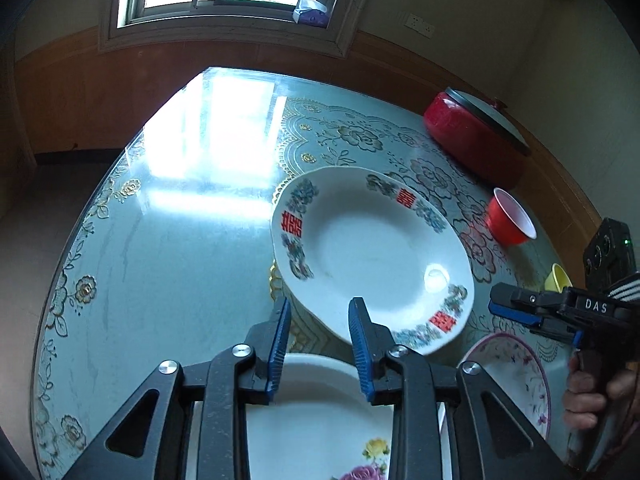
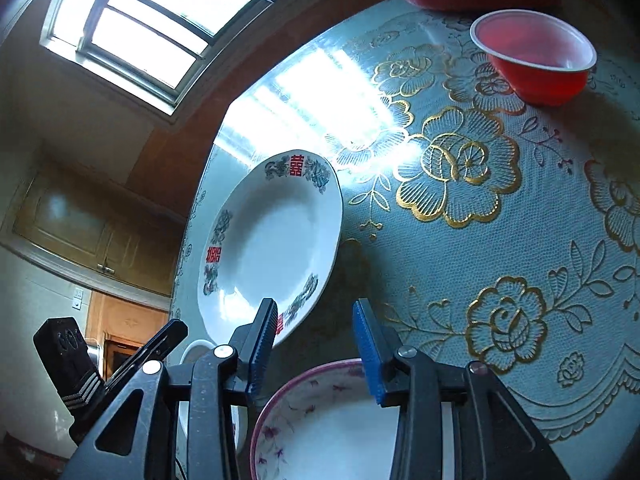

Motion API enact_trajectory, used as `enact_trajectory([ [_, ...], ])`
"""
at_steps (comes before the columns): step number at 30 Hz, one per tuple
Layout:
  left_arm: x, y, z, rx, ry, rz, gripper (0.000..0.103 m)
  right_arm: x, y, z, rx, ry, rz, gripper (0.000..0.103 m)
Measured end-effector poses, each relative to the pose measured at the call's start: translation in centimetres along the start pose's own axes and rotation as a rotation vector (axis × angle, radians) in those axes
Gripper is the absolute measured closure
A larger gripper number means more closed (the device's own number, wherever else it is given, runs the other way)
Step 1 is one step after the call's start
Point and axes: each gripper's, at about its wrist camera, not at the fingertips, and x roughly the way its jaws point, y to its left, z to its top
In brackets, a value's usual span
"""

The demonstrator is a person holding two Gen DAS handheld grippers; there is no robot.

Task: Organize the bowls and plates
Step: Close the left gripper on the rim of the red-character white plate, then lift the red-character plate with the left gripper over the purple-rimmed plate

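Note:
A white plate with red characters and a dark floral rim [image 1: 372, 256] [image 2: 272, 248] lies on the round table just ahead of both grippers. My left gripper [image 1: 320, 304] is open, and its right finger overlaps that plate's near rim without pinching anything. Under it lies a white plate with printed flowers [image 1: 316, 420]. My right gripper [image 2: 315, 304] is open above a pink-rimmed plate [image 2: 320, 420] [image 1: 516, 364], with the character plate beside its left finger. In the left wrist view the right gripper [image 1: 500, 306] enters from the right, held by a hand.
A red bowl [image 1: 510, 216] [image 2: 536, 64] and a red pot with a lid [image 1: 472, 136] stand at the table's far right. A yellow cup [image 1: 558, 278] sits behind the right gripper. A blue-green flowered cloth [image 1: 180, 260] covers the table. A window is beyond.

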Motion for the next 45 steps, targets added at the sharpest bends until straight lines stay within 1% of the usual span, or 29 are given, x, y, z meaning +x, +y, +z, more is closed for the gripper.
enact_trajectory([
  [1,0.4,0.4,0.6,-0.013,-0.003,-0.001,0.060,0.8,0.0,0.3,0.008,0.016,-0.008,0.064],
  [3,1.4,1.1,1.7,-0.029,-0.005,-0.007,0.057,2.1,0.0,0.7,0.017,0.044,-0.012,0.064],
  [4,2.0,1.3,2.2,-0.030,-0.004,-0.003,0.057,2.6,0.0,0.9,0.018,0.052,-0.012,0.067],
  [5,2.5,1.6,2.7,-0.030,-0.003,0.005,0.057,3.0,0.0,1.0,0.023,0.060,-0.018,0.075],
  [7,3.9,1.8,3.5,-0.020,0.011,0.015,0.057,3.4,0.1,1.3,0.017,0.060,-0.010,0.085],
  [8,4.6,1.9,3.8,-0.019,0.025,0.019,0.059,3.4,0.3,1.4,0.004,0.051,-0.013,0.089],
  [10,5.6,1.4,4.1,0.009,0.049,-0.010,0.065,3.2,0.8,1.5,-0.032,0.029,-0.060,0.090],
  [11,5.8,0.8,4.1,0.030,0.048,0.001,0.066,3.0,1.0,1.6,-0.046,0.015,-0.085,0.090],
  [13,6.1,-0.4,3.9,0.074,0.050,0.007,0.066,2.6,0.5,2.2,-0.041,-0.006,-0.114,0.089],
  [18,6.6,-2.7,3.1,0.148,0.094,-0.058,0.066,0.8,-1.2,3.0,-0.023,-0.025,-0.164,0.089],
  [19,6.7,-3.1,3.1,0.156,0.096,-0.063,0.066,0.6,-1.5,3.2,-0.018,-0.029,-0.177,0.088],
  [20,6.8,-3.3,3.2,0.166,0.093,-0.057,0.066,0.4,-1.8,3.4,-0.016,-0.034,-0.182,0.083],
  [23,7.2,-3.5,4.2,0.168,0.076,-0.057,0.061,0.1,-2.0,3.7,-0.009,-0.043,-0.188,0.080],
  [24,7.3,-3.5,4.5,0.162,0.076,-0.062,0.056,0.2,-1.8,3.7,-0.017,-0.043,-0.192,0.080],
  [25,7.6,-3.4,4.9,0.162,0.078,-0.068,0.053,0.3,-1.7,3.8,-0.022,-0.040,-0.189,0.080],
  [27,8.5,-3.4,5.4,0.162,0.094,-0.068,0.054,1.0,-1.5,4.0,-0.012,-0.028,-0.169,0.080],
  [29,9.5,-3.3,5.8,0.151,0.122,-0.087,0.057,1.5,-1.7,3.9,0.009,-0.010,-0.135,0.079],
  [30,9.9,-3.3,5.8,0.145,0.132,-0.101,0.064,1.7,-1.6,3.9,0.024,-0.002,-0.113,0.075],
  [31,10.2,-3.3,5.8,0.141,0.137,-0.101,0.066,2.0,-1.7,4.0,0.037,0.005,-0.096,0.071],
  [32,10.5,-3.4,5.8,0.140,0.139,-0.094,0.067,2.3,-1.8,4.1,0.045,0.006,-0.090,0.071],
  [33,10.6,-3.4,5.8,0.140,0.139,-0.085,0.071,2.6,-2.1,3.9,0.051,0.009,-0.090,0.071],
  [34,10.8,-3.3,5.8,0.136,0.139,-0.082,0.075,2.9,-2.2,4.0,0.057,0.002,-0.080,0.074],
  [37,11.3,-3.1,6.0,0.114,0.141,-0.096,0.076,3.0,-2.5,4.3,0.071,-0.036,-0.074,0.075],
  [38,11.6,-3.2,6.0,0.114,0.142,-0.103,0.076,3.1,-2.7,4.4,0.078,-0.041,-0.075,0.078],
  [39,12.1,-3.2,6.1,0.116,0.149,-0.107,0.073,3.1,-2.9,4.5,0.087,-0.041,-0.082,0.080],
  [40,12.4,-3.3,6.1,0.113,0.161,-0.103,0.072,2.9,-3.1,4.4,0.090,-0.037,-0.091,0.087],
  [41,12.4,-3.6,6.2,0.115,0.165,-0.090,0.072,2.9,-3.2,4.4,0.083,-0.033,-0.090,0.089],
  [42,12.3,-3.9,6.1,0.128,0.168,-0.077,0.072,2.8,-3.2,4.4,0.076,-0.033,-0.088,0.089],
  [45,12.0,-4.0,5.6,0.134,0.167,-0.085,0.073,2.7,-3.9,4.6,0.097,-0.025,-0.058,0.089],
])
